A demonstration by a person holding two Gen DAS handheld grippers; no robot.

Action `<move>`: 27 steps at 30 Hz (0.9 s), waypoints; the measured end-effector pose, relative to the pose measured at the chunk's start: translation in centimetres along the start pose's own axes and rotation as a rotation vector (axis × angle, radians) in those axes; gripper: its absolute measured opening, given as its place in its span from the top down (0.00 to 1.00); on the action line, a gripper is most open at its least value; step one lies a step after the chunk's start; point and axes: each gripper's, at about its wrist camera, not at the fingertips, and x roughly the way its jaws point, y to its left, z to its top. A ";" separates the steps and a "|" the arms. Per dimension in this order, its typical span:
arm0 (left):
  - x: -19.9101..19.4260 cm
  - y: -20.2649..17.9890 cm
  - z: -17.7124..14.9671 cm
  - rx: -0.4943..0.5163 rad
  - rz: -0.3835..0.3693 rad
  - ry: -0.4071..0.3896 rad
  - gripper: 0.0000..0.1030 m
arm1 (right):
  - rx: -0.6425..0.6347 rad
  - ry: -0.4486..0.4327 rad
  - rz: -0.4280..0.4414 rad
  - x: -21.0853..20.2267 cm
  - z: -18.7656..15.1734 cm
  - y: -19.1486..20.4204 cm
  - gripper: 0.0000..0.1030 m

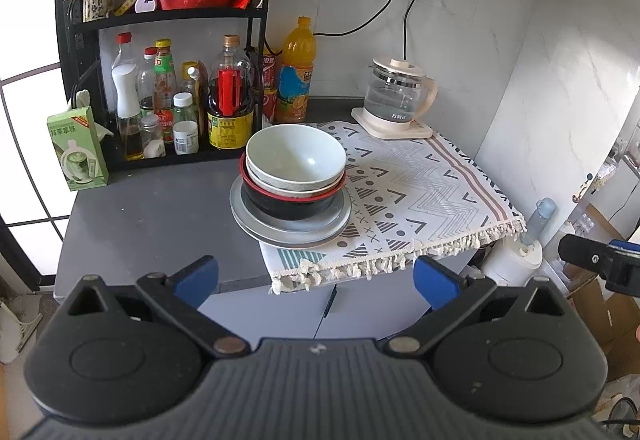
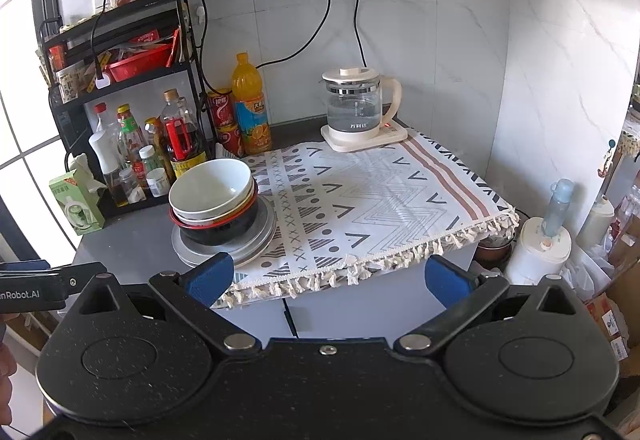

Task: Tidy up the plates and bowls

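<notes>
A stack of dishes stands on the left edge of the patterned cloth [image 1: 416, 180]: a white bowl [image 1: 296, 154] on top, nested in a second pale bowl, then a black bowl with a red rim [image 1: 292, 202], all on grey plates [image 1: 292, 230]. The right wrist view shows the same white bowl [image 2: 212, 188], black bowl [image 2: 220, 226] and plates [image 2: 248, 246]. My left gripper [image 1: 316, 280] is open, short of the counter edge, in front of the stack. My right gripper [image 2: 330, 278] is open too, near the cloth's fringe, right of the stack. Both hold nothing.
A black rack [image 1: 168, 16] with sauce bottles [image 1: 230, 100] stands at the back left, a green tissue box [image 1: 78, 150] beside it. An orange drink bottle [image 1: 296, 72] and a glass kettle [image 1: 396, 96] are at the back. A water bottle [image 2: 538, 244] stands right of the counter.
</notes>
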 end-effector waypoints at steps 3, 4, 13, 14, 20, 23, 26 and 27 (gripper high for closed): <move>0.0 -0.2 0.1 0.003 -0.002 0.000 0.00 | 0.000 0.004 -0.002 0.0 0.1 0.0 0.00; 0.0 -0.2 0.1 0.002 -0.003 0.000 0.00 | -0.002 0.004 -0.003 -0.1 0.1 -0.1 0.00; 0.0 -0.6 0.5 0.021 -0.013 -0.011 0.00 | -0.008 0.003 0.003 -0.2 0.3 -0.2 0.00; 0.0 -0.6 0.5 0.024 -0.014 -0.014 0.00 | -0.007 0.003 0.004 -0.3 0.3 -0.2 0.00; 0.0 -0.7 0.7 0.023 -0.027 -0.011 0.00 | -0.006 0.004 0.001 -0.3 0.3 -0.1 0.00; 0.1 -0.5 0.7 0.022 -0.030 -0.006 0.00 | -0.008 0.004 0.000 -0.3 0.4 -0.1 0.00; 0.2 -0.3 0.7 0.020 -0.028 -0.003 0.00 | -0.004 0.005 0.000 -0.2 0.4 -0.1 0.00; 0.3 -0.2 0.7 0.019 -0.027 -0.001 0.00 | -0.003 0.008 -0.002 -0.2 0.4 -0.1 0.00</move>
